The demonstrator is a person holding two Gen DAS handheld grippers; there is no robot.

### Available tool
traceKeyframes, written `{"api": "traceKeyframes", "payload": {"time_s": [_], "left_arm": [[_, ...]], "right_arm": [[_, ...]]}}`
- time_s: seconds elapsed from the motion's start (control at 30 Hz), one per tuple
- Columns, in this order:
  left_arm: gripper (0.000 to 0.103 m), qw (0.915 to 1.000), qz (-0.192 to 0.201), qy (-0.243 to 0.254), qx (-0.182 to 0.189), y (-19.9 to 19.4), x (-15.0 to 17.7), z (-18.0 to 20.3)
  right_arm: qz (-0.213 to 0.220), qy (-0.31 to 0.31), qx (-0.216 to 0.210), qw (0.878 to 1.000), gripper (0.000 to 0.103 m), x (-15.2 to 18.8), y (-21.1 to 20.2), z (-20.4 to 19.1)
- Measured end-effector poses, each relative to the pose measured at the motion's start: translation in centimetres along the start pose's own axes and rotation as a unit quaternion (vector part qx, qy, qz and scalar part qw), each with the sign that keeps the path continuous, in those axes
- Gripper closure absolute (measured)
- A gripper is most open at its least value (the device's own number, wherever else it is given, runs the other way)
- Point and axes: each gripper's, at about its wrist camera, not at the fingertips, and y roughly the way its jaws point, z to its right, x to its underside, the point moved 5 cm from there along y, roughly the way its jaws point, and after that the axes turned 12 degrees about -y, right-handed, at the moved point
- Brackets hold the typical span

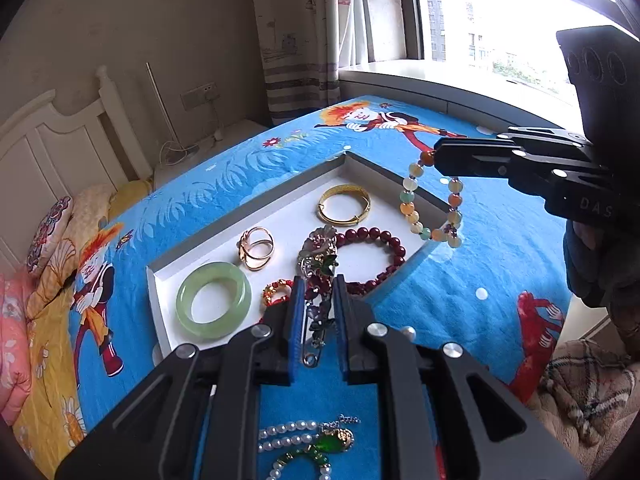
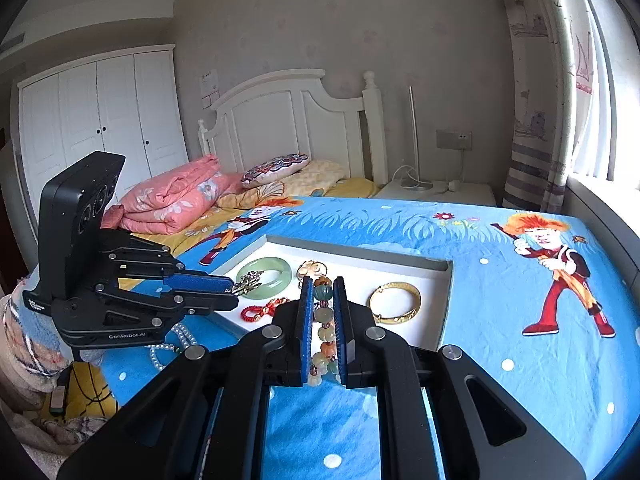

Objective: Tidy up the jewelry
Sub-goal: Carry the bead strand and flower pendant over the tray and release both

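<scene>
Left wrist view shows the tray [image 1: 160,292] holding five pieces, left gripper [image 1: 318,300] clamping a brooch [image 1: 318,264], right gripper [image 1: 434,158] pinching a bead bracelet [image 1: 434,216] above it, pearls [image 1: 288,440] left outside.

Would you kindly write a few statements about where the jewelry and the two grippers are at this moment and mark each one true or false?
1. The right gripper is shut on the multicolored bead bracelet. True.
2. The left gripper is empty. False: it is shut on the brooch.
3. The green jade bangle lies in the white tray. True.
4. The gold bangle lies on the blue blanket. False: it lies in the tray.
5. The pearl necklace is in the tray. False: it lies on the blanket.
</scene>
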Motion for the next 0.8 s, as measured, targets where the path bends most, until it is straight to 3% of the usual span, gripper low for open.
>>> {"api": "traceKeyframes", "payload": {"time_s": [0.4,0.8], "left_arm": [[0.089,0.9992,-0.011,-0.026,-0.03,3.3,-1.8,-1.3],[0.089,0.9966,-0.031,-0.057,-0.052,6.4,-2.6,-2.6]], "right_arm": [[-0.032,0.01,0.007,0.999,0.092,-2.5,5.9,3.0],[-0.081,0.081,-0.043,0.992,0.092,-2.5,12.1,4.3]]}}
